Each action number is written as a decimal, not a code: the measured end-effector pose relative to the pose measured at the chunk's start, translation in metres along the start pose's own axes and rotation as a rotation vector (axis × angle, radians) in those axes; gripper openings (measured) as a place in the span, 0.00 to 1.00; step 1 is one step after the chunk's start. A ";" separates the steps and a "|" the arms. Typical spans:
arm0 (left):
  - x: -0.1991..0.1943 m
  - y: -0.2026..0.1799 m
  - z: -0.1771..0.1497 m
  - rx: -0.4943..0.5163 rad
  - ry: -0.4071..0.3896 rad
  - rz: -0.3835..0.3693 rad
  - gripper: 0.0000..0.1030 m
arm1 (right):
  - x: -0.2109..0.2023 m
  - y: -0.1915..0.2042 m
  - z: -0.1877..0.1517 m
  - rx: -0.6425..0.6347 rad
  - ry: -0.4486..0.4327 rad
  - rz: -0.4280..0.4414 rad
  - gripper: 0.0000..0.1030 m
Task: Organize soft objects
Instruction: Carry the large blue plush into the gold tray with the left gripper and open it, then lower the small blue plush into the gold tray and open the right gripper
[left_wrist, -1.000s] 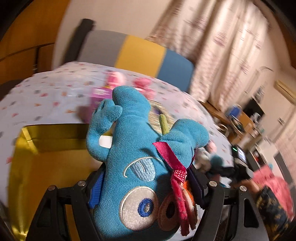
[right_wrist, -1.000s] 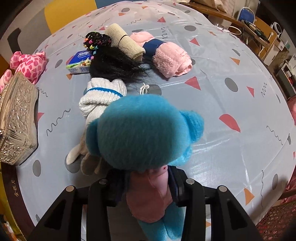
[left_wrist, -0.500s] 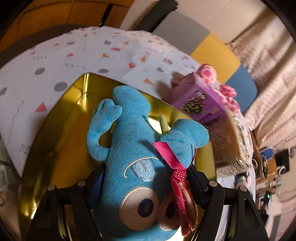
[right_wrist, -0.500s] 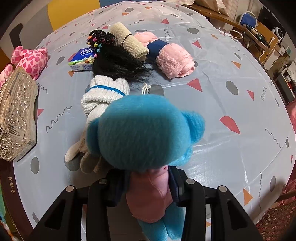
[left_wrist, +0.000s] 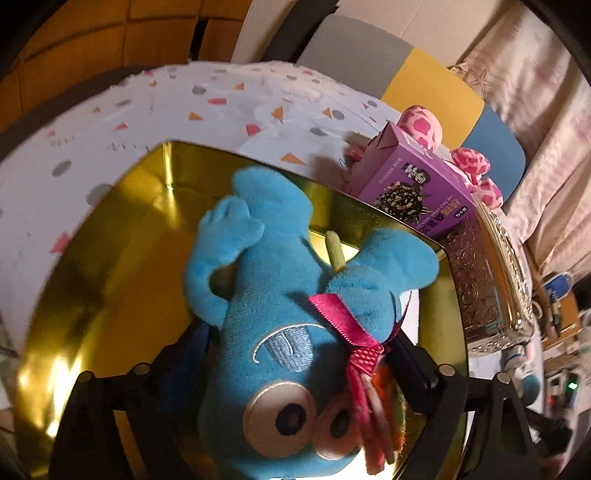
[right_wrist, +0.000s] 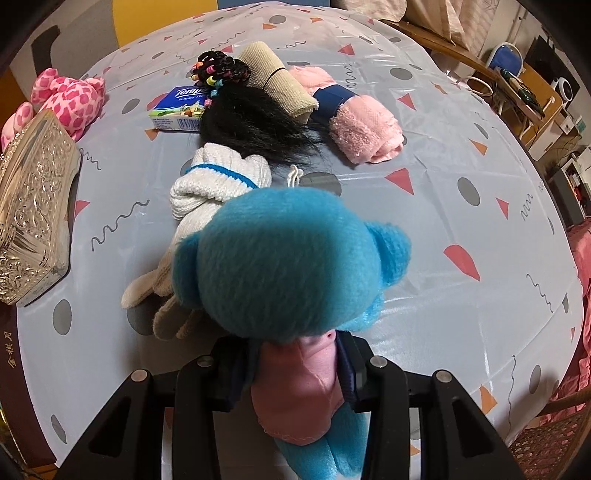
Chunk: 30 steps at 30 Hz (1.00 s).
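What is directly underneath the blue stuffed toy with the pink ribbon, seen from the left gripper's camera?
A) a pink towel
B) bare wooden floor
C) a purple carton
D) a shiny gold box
D: the blue stuffed toy hangs over the open gold box, whose shiny interior surrounds it on all sides, while the purple carton sits beyond the box's far edge.

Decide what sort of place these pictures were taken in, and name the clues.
Probably a lived-in room at home: a table under a patterned plastic cover, curtains behind it, and a cluttered desk at the side.
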<state>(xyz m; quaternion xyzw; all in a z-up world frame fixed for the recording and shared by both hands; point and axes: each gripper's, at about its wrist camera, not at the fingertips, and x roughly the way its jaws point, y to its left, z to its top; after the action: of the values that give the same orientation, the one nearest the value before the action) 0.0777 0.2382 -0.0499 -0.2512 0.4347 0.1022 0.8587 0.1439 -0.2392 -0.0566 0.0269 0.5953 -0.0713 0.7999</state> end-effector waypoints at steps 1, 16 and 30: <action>-0.005 0.000 -0.001 0.017 -0.017 0.015 0.97 | 0.000 -0.002 0.000 -0.001 0.000 0.000 0.40; -0.063 -0.023 -0.014 0.152 -0.178 0.131 1.00 | -0.002 0.003 -0.002 -0.022 -0.006 -0.014 0.38; -0.096 -0.040 -0.039 0.226 -0.246 0.123 1.00 | -0.009 0.023 -0.017 -0.059 0.035 0.059 0.38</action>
<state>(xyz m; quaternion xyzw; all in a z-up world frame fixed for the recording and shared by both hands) 0.0085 0.1880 0.0207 -0.1115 0.3496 0.1350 0.9204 0.1287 -0.2139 -0.0533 0.0220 0.6099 -0.0296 0.7916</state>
